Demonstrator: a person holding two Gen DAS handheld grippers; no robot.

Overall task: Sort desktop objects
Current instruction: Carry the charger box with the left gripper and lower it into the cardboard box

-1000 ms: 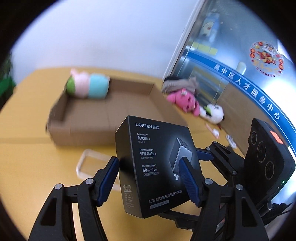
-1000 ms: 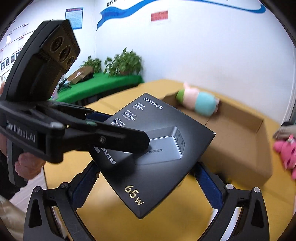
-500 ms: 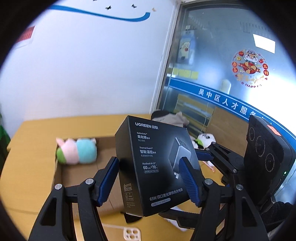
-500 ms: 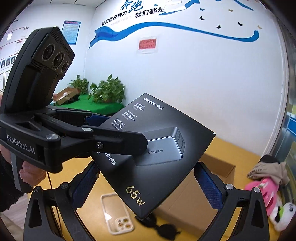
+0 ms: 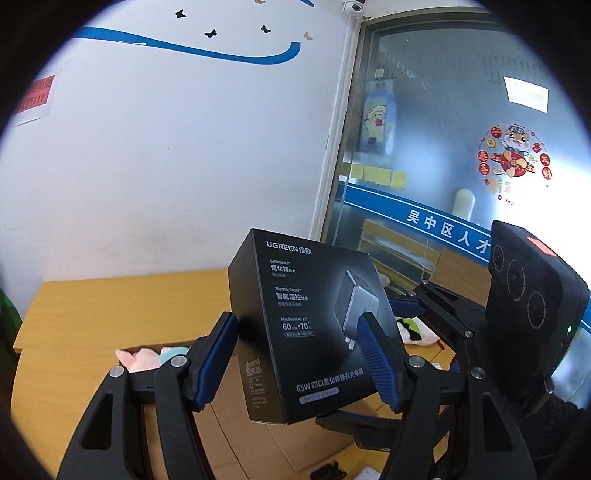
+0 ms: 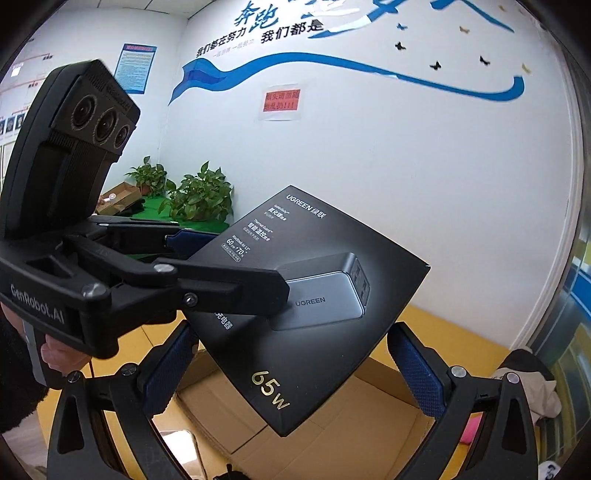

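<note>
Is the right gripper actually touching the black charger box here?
Apart. The right wrist view shows open space between both right gripper pads and the charger box; the left gripper clamps it.

1. Office or service-centre room: white wall (image 6: 406,177) with blue ribbon decal (image 6: 332,70), Chinese slogan lettering (image 6: 258,29), red notice (image 6: 281,101).
2. Glass partition (image 5: 443,129) with blue lettered band (image 5: 436,221); potted plants (image 6: 195,195).
</note>
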